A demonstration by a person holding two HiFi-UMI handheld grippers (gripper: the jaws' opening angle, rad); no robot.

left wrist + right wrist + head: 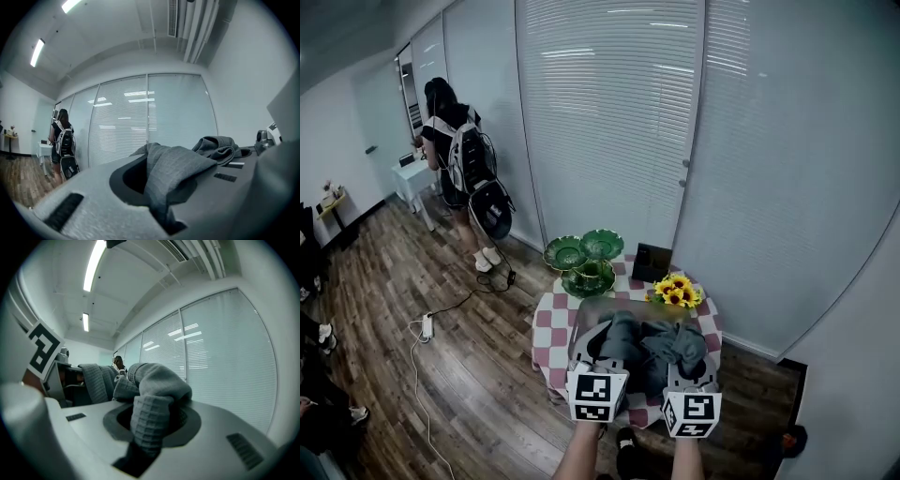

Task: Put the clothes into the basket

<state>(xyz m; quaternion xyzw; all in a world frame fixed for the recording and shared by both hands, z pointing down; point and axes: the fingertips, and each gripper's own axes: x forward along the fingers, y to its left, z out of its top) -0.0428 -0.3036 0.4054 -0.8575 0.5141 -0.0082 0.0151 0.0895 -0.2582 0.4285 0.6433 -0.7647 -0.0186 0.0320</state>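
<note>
A grey garment (649,345) hangs bunched between my two grippers, above a small table with a red-and-white checked cloth (551,323). My left gripper (589,349) is shut on one end of it; in the left gripper view the grey cloth (174,168) spills out from between the closed jaws of that gripper (157,194). My right gripper (692,364) is shut on the other end, where the ribbed grey fabric (152,416) bulges up from that gripper (143,446). A pale, see-through container rim (614,303) shows just beyond the garment; I cannot tell whether it is the basket.
Green glass dishes (586,258), a bunch of sunflowers (677,291) and a small black object (651,262) stand on the table's far side. A person with a backpack (457,155) stands far left by a white side table (412,174). A power strip (427,326) lies on the wooden floor.
</note>
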